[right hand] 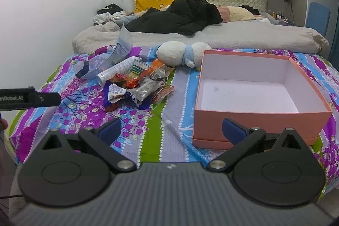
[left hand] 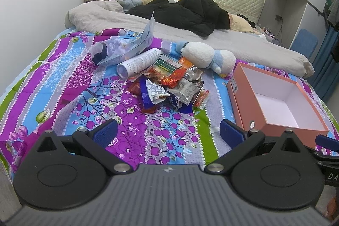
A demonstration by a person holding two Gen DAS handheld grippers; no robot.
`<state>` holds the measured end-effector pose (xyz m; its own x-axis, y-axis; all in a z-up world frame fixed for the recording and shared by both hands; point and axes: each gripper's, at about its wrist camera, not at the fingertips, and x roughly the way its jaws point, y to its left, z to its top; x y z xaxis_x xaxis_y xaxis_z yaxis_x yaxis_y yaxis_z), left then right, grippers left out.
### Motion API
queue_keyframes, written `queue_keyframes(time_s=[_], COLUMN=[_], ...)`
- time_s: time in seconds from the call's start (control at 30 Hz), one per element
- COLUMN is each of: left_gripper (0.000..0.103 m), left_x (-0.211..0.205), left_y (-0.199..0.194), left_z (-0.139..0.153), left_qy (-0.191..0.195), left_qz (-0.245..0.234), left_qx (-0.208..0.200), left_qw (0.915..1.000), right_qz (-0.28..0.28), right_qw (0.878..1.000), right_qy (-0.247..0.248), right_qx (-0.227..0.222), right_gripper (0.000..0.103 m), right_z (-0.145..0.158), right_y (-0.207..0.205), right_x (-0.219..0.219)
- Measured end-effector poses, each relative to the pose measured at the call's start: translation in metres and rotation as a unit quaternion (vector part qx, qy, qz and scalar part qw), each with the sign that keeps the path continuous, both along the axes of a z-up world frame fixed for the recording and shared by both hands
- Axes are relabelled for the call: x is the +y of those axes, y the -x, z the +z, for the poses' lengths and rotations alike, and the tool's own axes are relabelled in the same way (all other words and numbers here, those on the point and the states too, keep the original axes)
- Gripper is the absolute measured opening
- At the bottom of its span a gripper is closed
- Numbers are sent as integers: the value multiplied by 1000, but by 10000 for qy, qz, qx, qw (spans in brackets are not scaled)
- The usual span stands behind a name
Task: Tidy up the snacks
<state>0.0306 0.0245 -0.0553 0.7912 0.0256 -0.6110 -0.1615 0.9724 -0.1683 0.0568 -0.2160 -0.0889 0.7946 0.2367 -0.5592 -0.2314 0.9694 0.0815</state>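
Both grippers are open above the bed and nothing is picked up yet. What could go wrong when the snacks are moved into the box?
1. The snack packets lie piled on each other, so the fingers may catch two or drag the heap.
2. The white can lies on its side on the soft quilt and could roll if bumped.
3. The pink box sits near the bed's edge; a push might shift it.

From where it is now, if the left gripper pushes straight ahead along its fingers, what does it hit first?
Probably the snack pile. The left gripper is open, over bare quilt, with the loose wrappers directly ahead. The orange box lies off to the right of that line. Depth is uncertain through the fisheye.
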Motion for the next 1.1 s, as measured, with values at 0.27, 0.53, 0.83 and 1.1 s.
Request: queue_keyframes(time_s=[0.27,0.53,0.83,1.1], left_gripper=[103,103,103,103], left_x=[0,0,9,20], left_y=[1,-6,-31,-72], left_z=[-2,-12,-34,-50], left_qy=[-11,-56,-304,-381], left_qz=[-12,23,70,-115], left_qx=[20,100,236,240], left_qw=[10000,9999,9992,9989], right_qz=[19,31,116,471], right_qw=[10000,9998,9996,9986], right_qy=[8,17,133,207], right_qx=[65,171,219,119], right_gripper=[103,103,103,103], right_z=[-4,-12,-32,-47], right_y=[1,-2,-22,-57], right_x=[2,3,11,35])
